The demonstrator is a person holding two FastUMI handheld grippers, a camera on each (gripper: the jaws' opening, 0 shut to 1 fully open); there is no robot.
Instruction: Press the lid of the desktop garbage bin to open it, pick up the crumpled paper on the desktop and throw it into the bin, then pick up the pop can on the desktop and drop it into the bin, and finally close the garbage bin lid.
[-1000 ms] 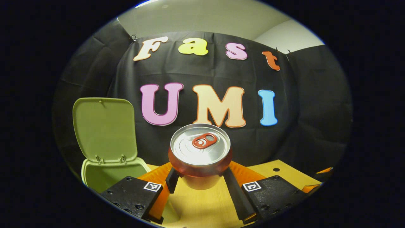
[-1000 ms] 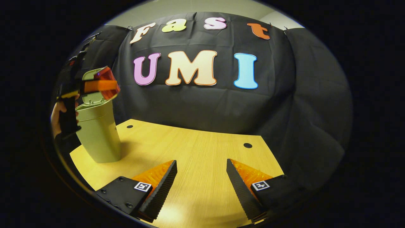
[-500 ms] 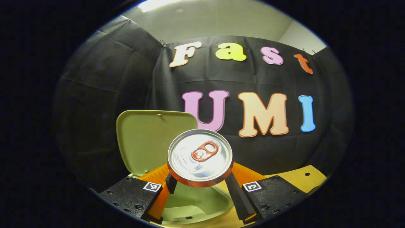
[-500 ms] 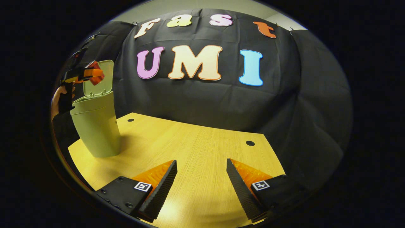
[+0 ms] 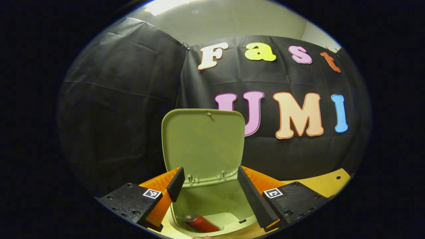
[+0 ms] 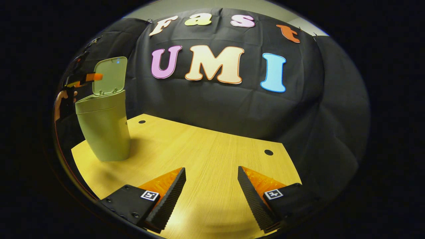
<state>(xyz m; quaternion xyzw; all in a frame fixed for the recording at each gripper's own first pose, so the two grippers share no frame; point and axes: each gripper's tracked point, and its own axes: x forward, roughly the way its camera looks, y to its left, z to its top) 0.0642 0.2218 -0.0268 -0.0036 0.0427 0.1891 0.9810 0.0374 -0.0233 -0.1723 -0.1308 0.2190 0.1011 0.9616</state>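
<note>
The pale green garbage bin (image 5: 212, 202) stands with its lid (image 5: 204, 146) raised upright. In the left gripper view the red pop can (image 5: 201, 224) lies on its side at the bottom of the bin. My left gripper (image 5: 209, 177) hovers open right above the bin's mouth, nothing between its fingers. In the right gripper view the bin (image 6: 104, 129) stands at the table's far left, with the left gripper (image 6: 87, 78) and a hand (image 6: 61, 101) above it. My right gripper (image 6: 211, 184) is open over the wooden table (image 6: 206, 156), well right of the bin.
The black cloth wall rises close behind the bin and the table. Two small dark holes (image 6: 268, 152) (image 6: 141, 121) mark the tabletop. The table's front-left edge runs near the bin's base.
My left gripper moved over the bin with the can, opened, and the can dropped inside. The right gripper barely shifted.
</note>
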